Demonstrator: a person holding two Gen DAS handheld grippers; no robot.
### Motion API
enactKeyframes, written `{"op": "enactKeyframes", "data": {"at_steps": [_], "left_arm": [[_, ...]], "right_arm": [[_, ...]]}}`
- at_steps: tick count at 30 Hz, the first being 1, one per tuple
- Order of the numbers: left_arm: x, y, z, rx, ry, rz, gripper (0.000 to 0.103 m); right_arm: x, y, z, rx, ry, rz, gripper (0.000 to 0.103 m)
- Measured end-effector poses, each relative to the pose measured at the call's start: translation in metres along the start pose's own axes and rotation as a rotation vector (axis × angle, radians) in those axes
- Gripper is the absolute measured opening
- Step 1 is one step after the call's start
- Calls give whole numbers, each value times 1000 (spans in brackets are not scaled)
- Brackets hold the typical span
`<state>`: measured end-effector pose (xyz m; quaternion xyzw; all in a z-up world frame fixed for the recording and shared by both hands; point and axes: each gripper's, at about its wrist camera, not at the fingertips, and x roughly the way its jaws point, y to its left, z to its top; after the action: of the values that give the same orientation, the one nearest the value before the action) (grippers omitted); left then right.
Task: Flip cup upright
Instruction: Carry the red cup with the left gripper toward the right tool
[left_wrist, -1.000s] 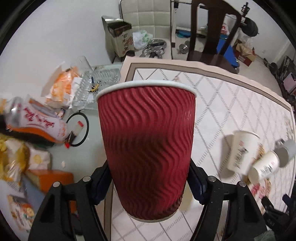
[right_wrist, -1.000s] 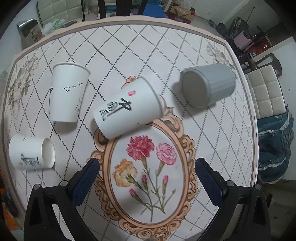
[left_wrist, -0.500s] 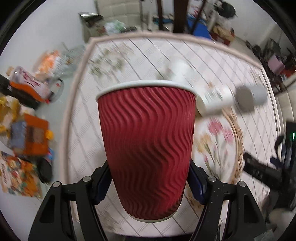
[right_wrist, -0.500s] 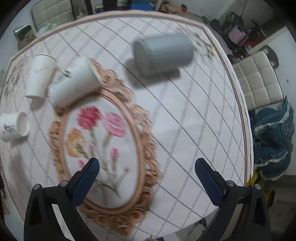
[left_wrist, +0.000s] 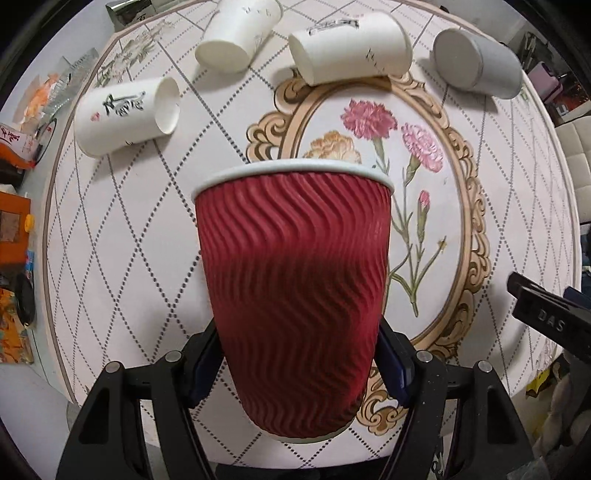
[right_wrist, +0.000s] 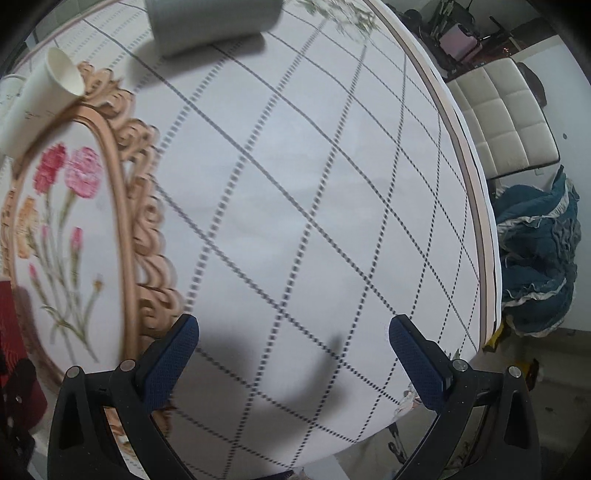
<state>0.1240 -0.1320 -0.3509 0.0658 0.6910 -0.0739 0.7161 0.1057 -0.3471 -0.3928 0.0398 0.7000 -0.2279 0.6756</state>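
Red ripple-walled paper cup (left_wrist: 295, 295) with a white rim, rim end pointing away from the camera, held above the floral tablecloth, pinched at both sides.

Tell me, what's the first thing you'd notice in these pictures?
The big red ripple cup fills the middle of the left view, squeezed between the left gripper. Behind it, three white cups and a grey cup lie tipped over along the far side of the flowery tablecloth. The right gripper hangs open, holding nothing.
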Motion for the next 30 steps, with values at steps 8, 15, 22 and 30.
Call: {"op": "enactKeyframes", "data": {"at_steps": [8, 15, 22, 30], "left_arm": [[14, 8, 10, -16, 35, -30, 79], [18, 14, 9, 20, 35, -43, 100], [10, 31, -3, -10, 21, -67, 100], [-30, 63, -6, -59, -32, -78, 100]], "right_arm": [[8, -11, -2, 7, 9, 15, 103], [-4, -7, -2, 38, -4, 16, 103], [-13, -1, -12, 20, -12, 9, 103], [-35, 7, -19, 20, -39, 20, 103]]}}
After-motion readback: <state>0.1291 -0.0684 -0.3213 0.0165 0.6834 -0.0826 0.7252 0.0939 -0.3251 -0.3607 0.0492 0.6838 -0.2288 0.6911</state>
